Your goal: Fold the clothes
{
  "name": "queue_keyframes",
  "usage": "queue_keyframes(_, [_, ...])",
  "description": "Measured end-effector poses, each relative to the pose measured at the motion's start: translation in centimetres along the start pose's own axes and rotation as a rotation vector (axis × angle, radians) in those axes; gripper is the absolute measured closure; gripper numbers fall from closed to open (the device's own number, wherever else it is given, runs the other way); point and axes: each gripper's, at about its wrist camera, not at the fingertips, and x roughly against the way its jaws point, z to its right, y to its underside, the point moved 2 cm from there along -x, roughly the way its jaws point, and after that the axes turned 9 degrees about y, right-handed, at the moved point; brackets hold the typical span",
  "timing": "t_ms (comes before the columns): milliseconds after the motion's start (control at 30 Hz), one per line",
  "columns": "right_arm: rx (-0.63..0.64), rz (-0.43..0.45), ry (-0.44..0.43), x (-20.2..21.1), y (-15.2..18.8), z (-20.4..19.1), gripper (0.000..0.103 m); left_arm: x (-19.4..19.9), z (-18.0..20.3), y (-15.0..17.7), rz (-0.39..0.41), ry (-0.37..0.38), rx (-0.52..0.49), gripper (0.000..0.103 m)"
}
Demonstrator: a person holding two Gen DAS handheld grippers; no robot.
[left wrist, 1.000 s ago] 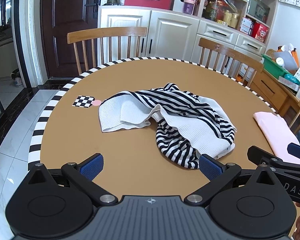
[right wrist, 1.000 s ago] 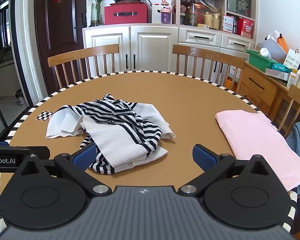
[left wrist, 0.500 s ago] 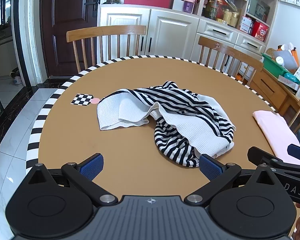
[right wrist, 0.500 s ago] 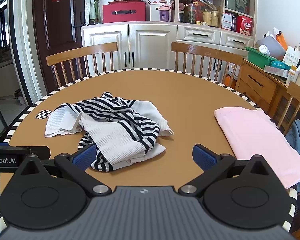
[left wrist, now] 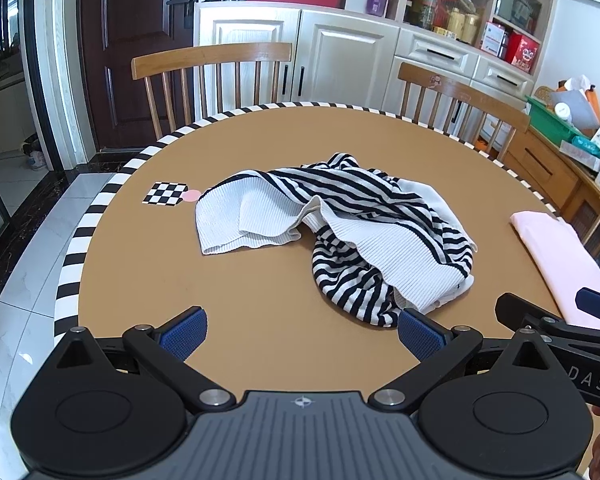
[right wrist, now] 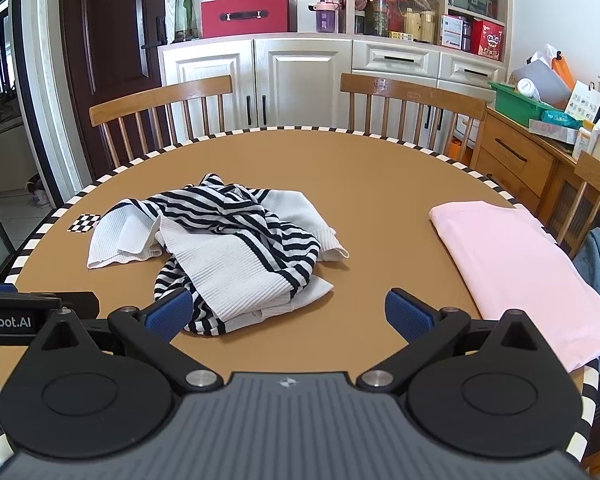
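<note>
A crumpled black-and-white striped sweater [left wrist: 340,224] lies in a heap in the middle of the round brown table [left wrist: 220,280]; it also shows in the right wrist view [right wrist: 228,248]. My left gripper [left wrist: 302,334] is open and empty, just short of the heap's near edge. My right gripper [right wrist: 288,314] is open and empty, its left finger [right wrist: 168,312] close to the striped hem. A folded pink garment [right wrist: 528,264] lies flat at the table's right side, also in the left wrist view [left wrist: 556,248].
A checkerboard marker [left wrist: 166,193] with a pink dot lies left of the sweater. Two wooden chairs [right wrist: 160,116] [right wrist: 412,108] stand behind the table. White cabinets [right wrist: 300,76] line the wall. A wooden sideboard [right wrist: 520,160] stands at the right. The table rim [left wrist: 76,248] is striped.
Both grippers have moved slightly forward towards the sweater; the heap looks a little closer. The clothes have not moved and both grippers stay open.
</note>
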Motion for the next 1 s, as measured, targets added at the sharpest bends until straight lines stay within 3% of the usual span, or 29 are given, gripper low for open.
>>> queue_keyframes(300, [-0.035,-0.032,-0.057,-2.0,-0.3,0.0,0.0,-1.6,0.1,-1.3,-0.068,-0.045,-0.061,0.0])
queue_keyframes(467, [0.01,-0.063,0.02,-7.6,-2.0,0.6,0.004,-6.2,-1.4,-3.5,-0.054,-0.028,-0.056,0.004])
queue_keyframes(533, [-0.019,-0.087,0.044,-10.0,-3.0,1.2,0.014,-8.1,-2.1,-4.6,-0.05,0.01,-0.023,0.005])
queue_keyframes(667, [-0.143,-0.144,0.006,-13.4,-4.2,1.4,0.016,-11.9,-2.4,-6.2,-0.106,0.018,0.035,0.005])
queue_keyframes(700, [-0.145,-0.166,0.008,-13.8,-4.1,1.3,0.024,-12.8,-2.3,-6.4,-0.135,0.018,0.043,0.005])
queue_keyframes(733, [-0.147,-0.189,0.01,-14.3,-4.1,1.1,0.042,-13.7,-2.2,-6.6,-0.164,0.019,0.05,0.005])
queue_keyframes(767, [-0.149,-0.218,-0.004,-14.6,-3.8,0.9,0.053,-14.3,-2.1,-6.6,-0.18,0.042,0.06,0.009])
queue_keyframes(800, [-0.152,-0.247,-0.018,-14.9,-3.6,0.6,0.072,-14.9,-2.0,-6.6,-0.193,0.068,0.072,0.018])
queue_keyframes(833, [-0.154,-0.277,-0.032,-15.2,-3.4,0.4,0.085,-15.5,-1.9,-6.6,-0.207,0.094,0.083,0.026])
queue_keyframes(900, [-0.147,-0.293,-0.064,-15.2,-3.0,-0.4,0.09,-16.5,-1.8,-6.5,-0.269,0.137,0.114,0.064])
queue_keyframes(933, [-0.147,-0.273,-0.096,-14.8,-3.1,-0.6,0.097,-16.5,-1.6,-6.5,-0.273,0.146,0.114,0.074])
queue_keyframes(967, [-0.146,-0.253,-0.128,-14.4,-3.2,-0.9,0.098,-16.4,-1.4,-6.6,-0.273,0.155,0.111,0.092])
queue_keyframes(1000, [-0.146,-0.233,-0.159,-14.0,-3.3,-1.2,0.098,-16.0,-1.1,-6.6,-0.268,0.155,0.094,0.095])
